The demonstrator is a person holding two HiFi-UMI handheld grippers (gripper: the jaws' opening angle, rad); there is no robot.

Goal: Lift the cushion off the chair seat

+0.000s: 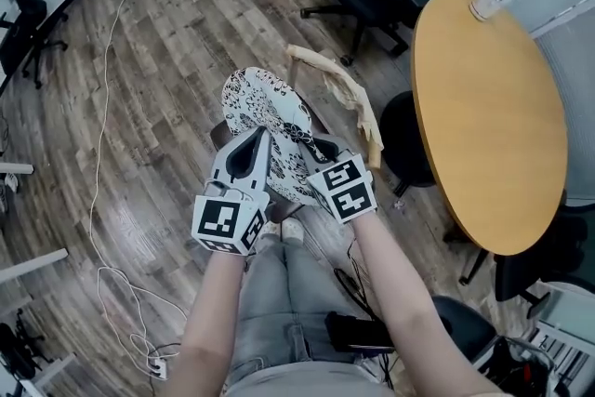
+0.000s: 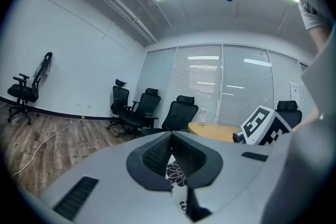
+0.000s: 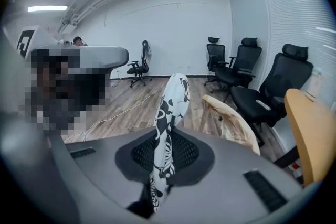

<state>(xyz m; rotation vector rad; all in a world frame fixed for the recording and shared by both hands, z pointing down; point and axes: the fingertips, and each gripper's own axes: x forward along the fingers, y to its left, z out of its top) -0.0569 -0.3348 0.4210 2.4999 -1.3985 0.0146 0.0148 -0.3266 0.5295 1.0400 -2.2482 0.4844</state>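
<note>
Grey left claw (image 1: 261, 138) and right claw (image 1: 313, 147) bear black-and-white marker cubes (image 1: 229, 224).

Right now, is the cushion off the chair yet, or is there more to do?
Nearly there. Done: the left gripper and right gripper are each shut on the near edge of the black-and-white patterned cushion. In hand: they hold it up, tilted, beside the wooden chair back, and it looks clear of the seat. Left: only carrying it away; where it goes I can't tell.
</note>
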